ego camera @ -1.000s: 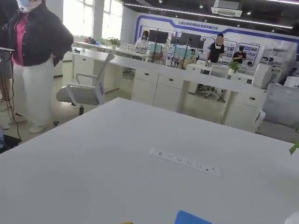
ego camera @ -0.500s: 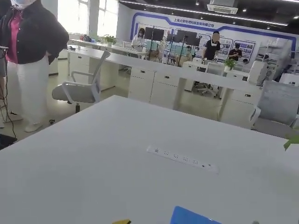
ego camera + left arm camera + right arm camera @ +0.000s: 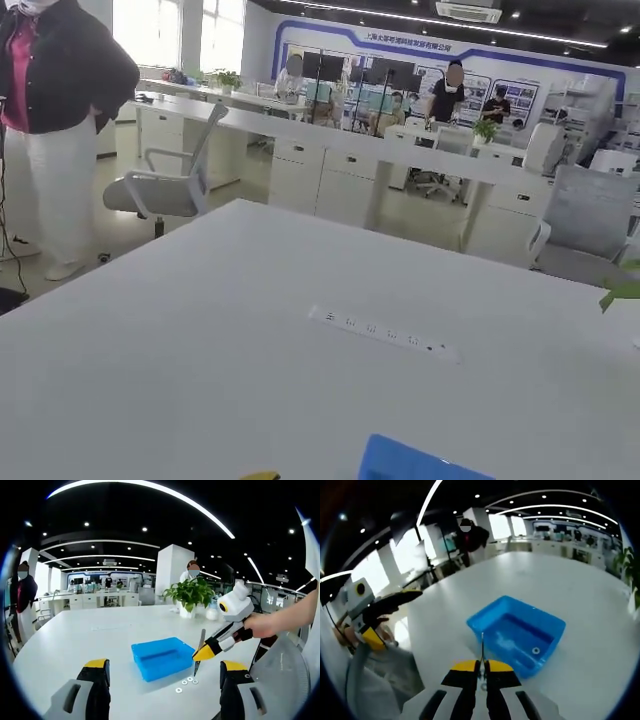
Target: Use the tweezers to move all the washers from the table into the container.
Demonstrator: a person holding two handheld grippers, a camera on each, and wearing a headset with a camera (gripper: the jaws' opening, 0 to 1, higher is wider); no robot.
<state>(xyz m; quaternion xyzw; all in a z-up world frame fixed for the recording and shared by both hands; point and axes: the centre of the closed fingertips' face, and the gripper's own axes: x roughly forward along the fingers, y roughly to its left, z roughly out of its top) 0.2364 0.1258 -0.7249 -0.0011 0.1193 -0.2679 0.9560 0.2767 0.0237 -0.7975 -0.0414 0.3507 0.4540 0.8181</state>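
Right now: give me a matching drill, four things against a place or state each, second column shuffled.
1. tweezers
2. left tool
3. loose washers
4. container

a. on the table, beside the container
b. jaws wide apart, nothing between them
c. clamped in the right tool
d. blue, one washer inside

Pairs: 1-c, 2-b, 3-a, 4-d
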